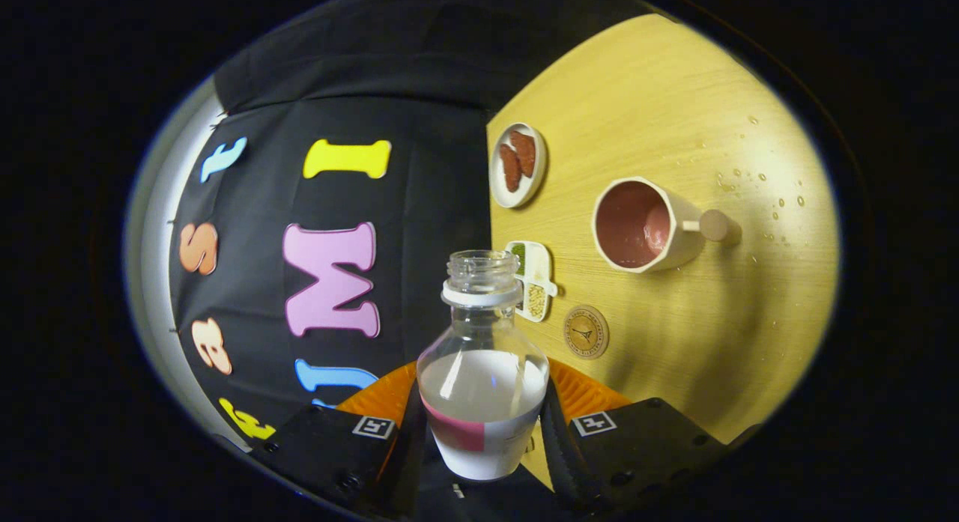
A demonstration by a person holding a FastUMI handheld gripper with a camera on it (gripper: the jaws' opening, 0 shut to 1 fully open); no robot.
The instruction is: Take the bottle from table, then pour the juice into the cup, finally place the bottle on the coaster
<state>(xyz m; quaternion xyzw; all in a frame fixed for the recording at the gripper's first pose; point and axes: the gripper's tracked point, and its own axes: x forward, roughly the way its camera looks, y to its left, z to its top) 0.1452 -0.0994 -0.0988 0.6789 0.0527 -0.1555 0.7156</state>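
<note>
My gripper (483,421) is shut on a clear, uncapped bottle (483,372) with a pink and white label; both fingers (408,432) press its lower body. The view is rolled, so the table stands on edge and the bottle is tilted sideways. Clear liquid fills the bottle's lower part. The cream cup (644,226) with a pink inside and a wooden handle stands beyond the bottle's mouth, off to the side. A round brown coaster (586,332) lies on the wooden table (712,357) between the fingers and the cup.
A small white plate (518,165) with red-brown pieces sits near the table's far edge. A divided white dish (533,280) with green and pale bits lies just behind the bottle's neck. Water drops (757,185) dot the table past the cup.
</note>
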